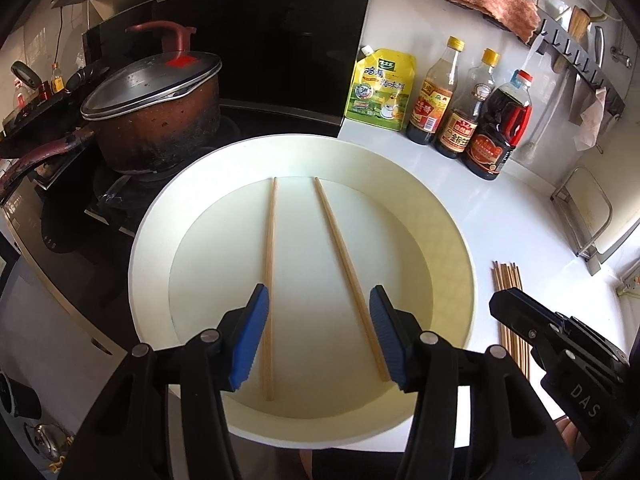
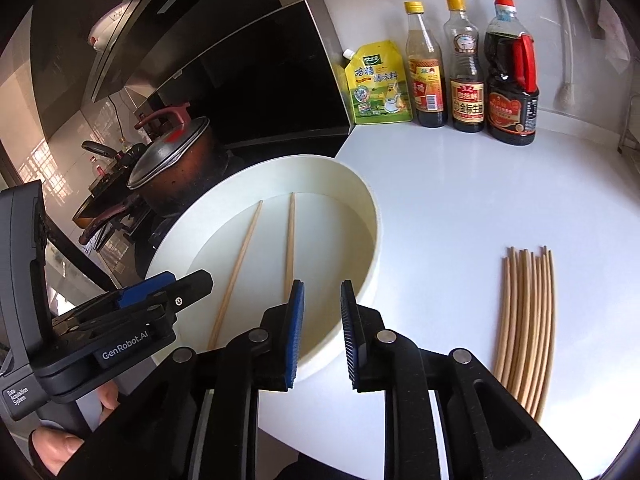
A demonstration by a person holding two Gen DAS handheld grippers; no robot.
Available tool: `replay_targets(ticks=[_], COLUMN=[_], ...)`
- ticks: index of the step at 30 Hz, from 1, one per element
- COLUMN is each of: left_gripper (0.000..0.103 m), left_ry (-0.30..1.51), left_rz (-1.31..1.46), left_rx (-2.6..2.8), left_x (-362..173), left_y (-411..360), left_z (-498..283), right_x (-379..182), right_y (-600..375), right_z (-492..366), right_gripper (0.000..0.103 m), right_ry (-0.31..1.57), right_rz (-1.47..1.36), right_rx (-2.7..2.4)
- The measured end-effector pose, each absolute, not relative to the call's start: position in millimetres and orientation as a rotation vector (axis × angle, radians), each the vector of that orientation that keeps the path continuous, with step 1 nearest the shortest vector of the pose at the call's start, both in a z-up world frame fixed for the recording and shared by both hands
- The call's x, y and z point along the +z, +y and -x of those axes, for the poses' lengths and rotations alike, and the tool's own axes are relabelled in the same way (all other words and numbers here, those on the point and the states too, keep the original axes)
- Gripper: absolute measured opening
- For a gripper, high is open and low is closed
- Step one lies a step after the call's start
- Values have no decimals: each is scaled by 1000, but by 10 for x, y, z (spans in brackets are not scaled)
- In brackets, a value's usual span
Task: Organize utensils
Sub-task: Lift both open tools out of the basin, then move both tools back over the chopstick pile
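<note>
A round white tray [image 1: 148, 240] [image 2: 374, 216] sits on the white counter beside the stove. Two wooden chopsticks lie apart in it, a left one [image 1: 270, 264] [image 2: 240, 268] and a right one [image 1: 340, 240] [image 2: 290, 240]. My left gripper [image 1: 319, 292] hovers over the tray's near side, open, its blue pads straddling both sticks without touching them. My right gripper [image 2: 322, 286] hangs above the tray's near right rim, jaws narrowly apart with nothing between them. A bundle of several chopsticks [image 2: 528, 320] [image 1: 508, 276] lies on the counter to its right.
A lidded brown pot [image 1: 156, 92] and pans crowd the black stove at left. A yellow pouch [image 1: 380, 88] and three sauce bottles [image 1: 496, 120] line the back wall. A metal rack [image 1: 588, 220] stands at far right below a hook rail.
</note>
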State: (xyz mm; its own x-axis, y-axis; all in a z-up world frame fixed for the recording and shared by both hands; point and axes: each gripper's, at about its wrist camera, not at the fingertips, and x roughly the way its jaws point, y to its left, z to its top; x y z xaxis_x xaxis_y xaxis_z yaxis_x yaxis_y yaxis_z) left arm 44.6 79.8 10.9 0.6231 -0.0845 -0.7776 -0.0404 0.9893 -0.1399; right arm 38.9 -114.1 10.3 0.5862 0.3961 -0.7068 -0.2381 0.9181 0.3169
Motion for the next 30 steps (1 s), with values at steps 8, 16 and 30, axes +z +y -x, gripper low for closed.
replay_targets(ticks=[8, 16, 30], left_gripper=[56, 58, 58], left_ry=[884, 909, 905], left_rz=[113, 81, 12], left_rx=[-81, -156, -269], left_x=[231, 159, 175], left_y=[397, -39, -698], left_z=[-158, 34, 69], right_x=[178, 110, -20], right_y=[-1603, -2063, -2819], right_z=[7, 242, 495], right_gripper=[19, 22, 24], right_ry=[829, 814, 802], right_rz=[-231, -269, -351], right_rx=[289, 203, 64])
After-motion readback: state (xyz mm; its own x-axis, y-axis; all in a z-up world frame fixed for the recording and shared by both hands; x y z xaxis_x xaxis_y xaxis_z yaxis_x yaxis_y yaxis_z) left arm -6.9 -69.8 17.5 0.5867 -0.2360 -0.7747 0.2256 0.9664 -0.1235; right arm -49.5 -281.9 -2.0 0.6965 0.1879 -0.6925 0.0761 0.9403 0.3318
